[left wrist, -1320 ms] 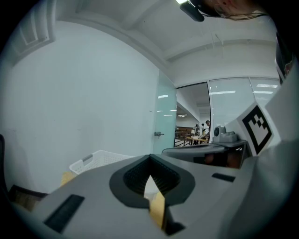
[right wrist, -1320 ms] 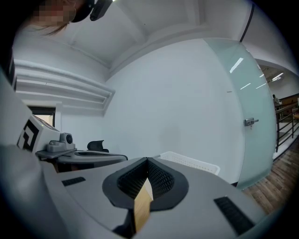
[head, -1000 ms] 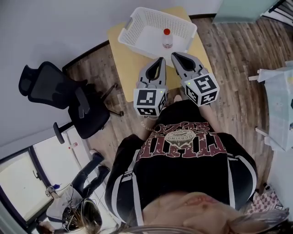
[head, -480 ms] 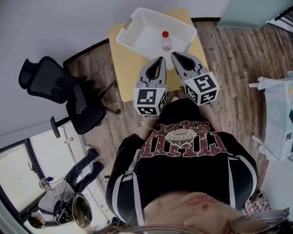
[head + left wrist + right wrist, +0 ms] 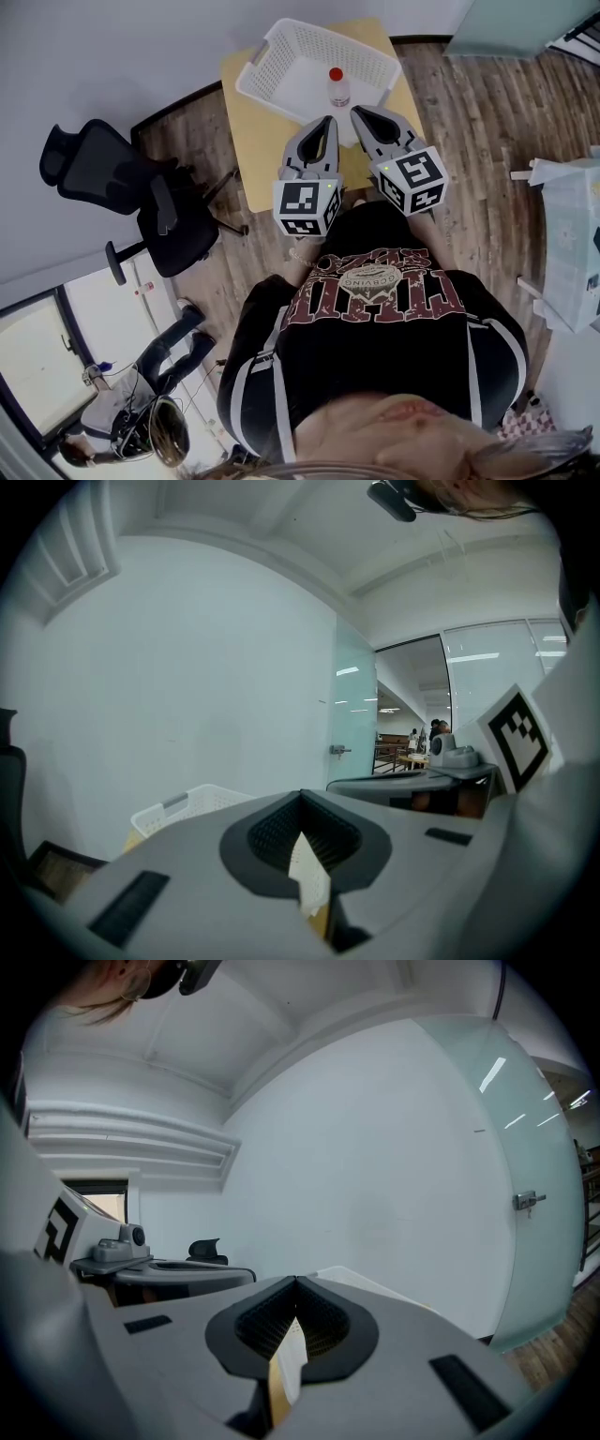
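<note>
Head view: left gripper (image 5: 328,122) and right gripper (image 5: 357,112), jaws together and empty, hover beside a white lattice plastic basket (image 5: 268,58) holding a clear red-capped bottle (image 5: 337,87). They seem poised before a reach; gripping would need the jaws opened.

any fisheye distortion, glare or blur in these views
Head view: wide-angle bend in the floor planks, but basket and bottle look sharp. Left gripper view: strong fisheye, dark round vignette, light reflections on the glass door. Right gripper view: same curvature, bright streaks on the glass panel.

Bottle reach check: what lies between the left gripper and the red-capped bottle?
Only the near wall and bare floor of the white basket, per the head view.
</note>
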Demonstrator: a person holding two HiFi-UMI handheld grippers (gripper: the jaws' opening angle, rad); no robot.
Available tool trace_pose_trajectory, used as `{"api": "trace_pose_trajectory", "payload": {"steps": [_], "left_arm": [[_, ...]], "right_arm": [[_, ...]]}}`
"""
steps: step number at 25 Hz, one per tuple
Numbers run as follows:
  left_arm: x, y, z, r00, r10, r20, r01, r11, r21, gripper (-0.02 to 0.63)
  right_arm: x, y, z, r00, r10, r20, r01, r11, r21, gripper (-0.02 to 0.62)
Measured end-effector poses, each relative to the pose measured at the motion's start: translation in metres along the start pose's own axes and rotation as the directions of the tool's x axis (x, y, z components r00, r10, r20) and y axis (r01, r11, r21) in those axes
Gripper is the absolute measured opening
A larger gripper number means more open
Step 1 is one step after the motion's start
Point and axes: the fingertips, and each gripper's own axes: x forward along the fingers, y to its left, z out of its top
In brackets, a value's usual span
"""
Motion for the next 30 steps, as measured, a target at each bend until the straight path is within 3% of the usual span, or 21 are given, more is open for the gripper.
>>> {"api": "trace_pose_trajectory", "payload": {"steps": [30], "left_arm": [[0.05,0.054,0.007,0.995,-0.092,-0.039,0.092,0.996,0.0,0.041]], "right_arm": [[0.073,-0.03,-0.006,0.991,-0.104,-0.079,0.106,0.994,0.014,0.017]]}}
